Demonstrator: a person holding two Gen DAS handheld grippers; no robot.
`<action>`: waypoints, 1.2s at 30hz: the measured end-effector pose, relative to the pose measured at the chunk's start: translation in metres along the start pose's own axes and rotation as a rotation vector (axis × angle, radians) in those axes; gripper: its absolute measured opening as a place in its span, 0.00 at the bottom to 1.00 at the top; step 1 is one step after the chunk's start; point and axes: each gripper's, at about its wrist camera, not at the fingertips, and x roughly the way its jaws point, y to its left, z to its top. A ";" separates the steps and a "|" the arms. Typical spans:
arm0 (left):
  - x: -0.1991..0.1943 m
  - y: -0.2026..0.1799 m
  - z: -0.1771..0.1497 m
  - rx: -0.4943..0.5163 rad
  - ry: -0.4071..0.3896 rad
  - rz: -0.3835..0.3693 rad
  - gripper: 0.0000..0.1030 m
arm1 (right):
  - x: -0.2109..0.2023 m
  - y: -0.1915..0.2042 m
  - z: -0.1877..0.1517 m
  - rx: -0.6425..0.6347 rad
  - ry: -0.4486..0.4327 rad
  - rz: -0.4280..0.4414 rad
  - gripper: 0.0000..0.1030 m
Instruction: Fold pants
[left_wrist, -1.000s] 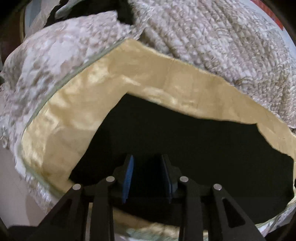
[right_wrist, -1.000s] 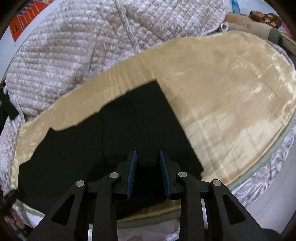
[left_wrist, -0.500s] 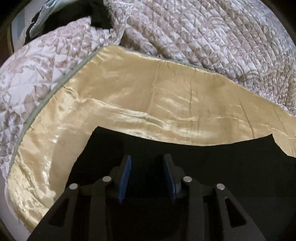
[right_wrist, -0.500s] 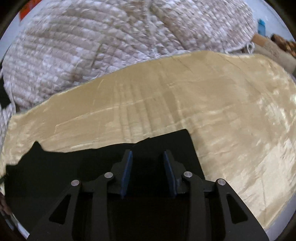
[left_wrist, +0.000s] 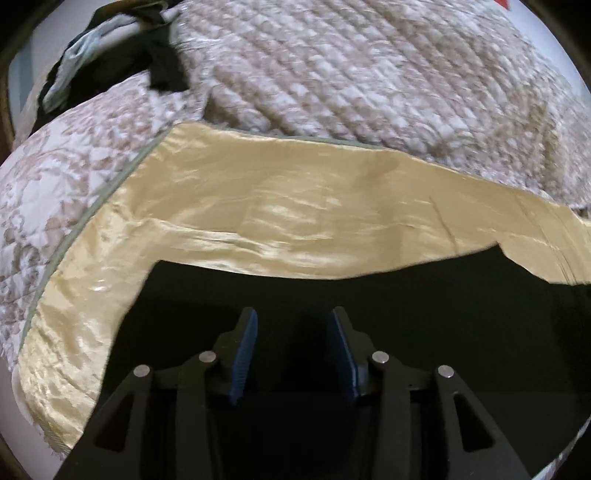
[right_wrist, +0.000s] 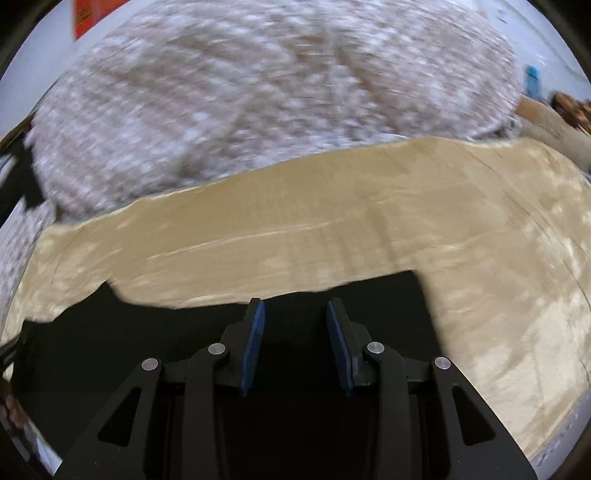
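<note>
Below, black pants (left_wrist: 406, 314) flat under parted fingers (left_wrist: 243, 350), unpinched.

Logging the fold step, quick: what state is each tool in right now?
Left tool: open, jaws just been opening above the black pants, nothing pinched.
Right tool: open, jaws just been opening over the pants, nothing held.

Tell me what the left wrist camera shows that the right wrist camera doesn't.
Only the left wrist view shows a heap of dark and pale blue clothes at the far left. Only the right wrist view shows the pants' square corner, an orange sign and a blue object. Both show black pants on golden satin fabric, a quilted bedspread behind, and a gripper whose jaws have just been opening, nothing pinched: left gripper, right gripper.
</note>
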 end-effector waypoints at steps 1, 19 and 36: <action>-0.002 -0.006 -0.001 0.020 -0.007 -0.006 0.43 | 0.000 0.013 -0.002 -0.034 0.001 0.012 0.41; -0.010 -0.013 -0.017 0.041 0.007 0.006 0.45 | -0.005 0.055 -0.017 -0.112 0.048 0.052 0.41; -0.028 -0.016 -0.050 0.046 -0.006 -0.033 0.53 | -0.016 0.113 -0.085 -0.268 0.053 0.130 0.52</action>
